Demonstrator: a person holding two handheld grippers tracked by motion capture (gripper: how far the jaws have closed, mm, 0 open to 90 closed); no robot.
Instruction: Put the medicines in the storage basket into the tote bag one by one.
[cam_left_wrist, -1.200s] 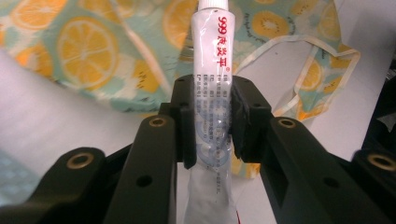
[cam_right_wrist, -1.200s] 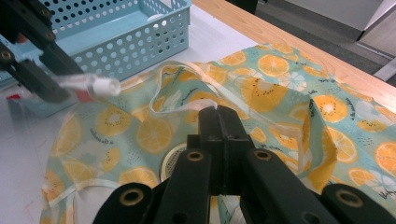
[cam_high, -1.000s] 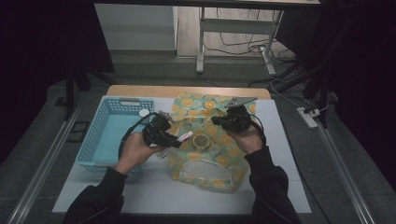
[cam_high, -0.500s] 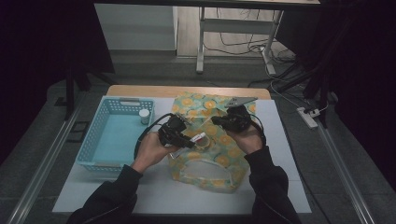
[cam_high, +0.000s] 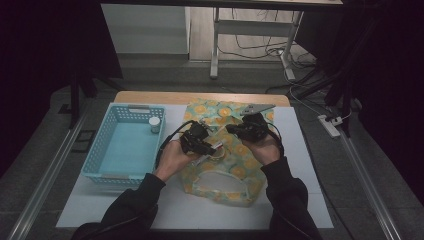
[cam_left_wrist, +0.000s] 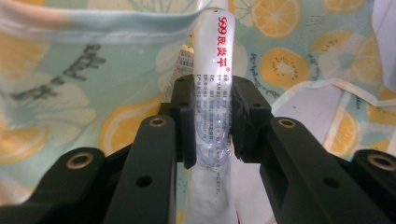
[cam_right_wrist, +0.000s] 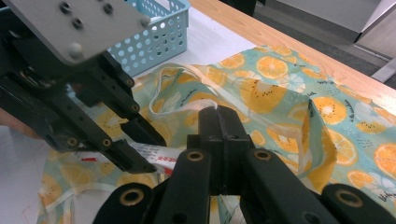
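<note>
white tube (cam_left_wrist: 213, 93) pinched in left tongs (cam_left_wrist: 212, 122) (over the orange-print bag (cam_left_wrist: 285, 65)).

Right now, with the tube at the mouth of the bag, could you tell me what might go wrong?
1. The left gripper holds the slim tube near its middle, so the tube could pivot or slip as it goes in.
2. The right gripper pinches just a thin edge of the fruit-print bag; if that slips, the mouth may fall shut on the tube.
</note>
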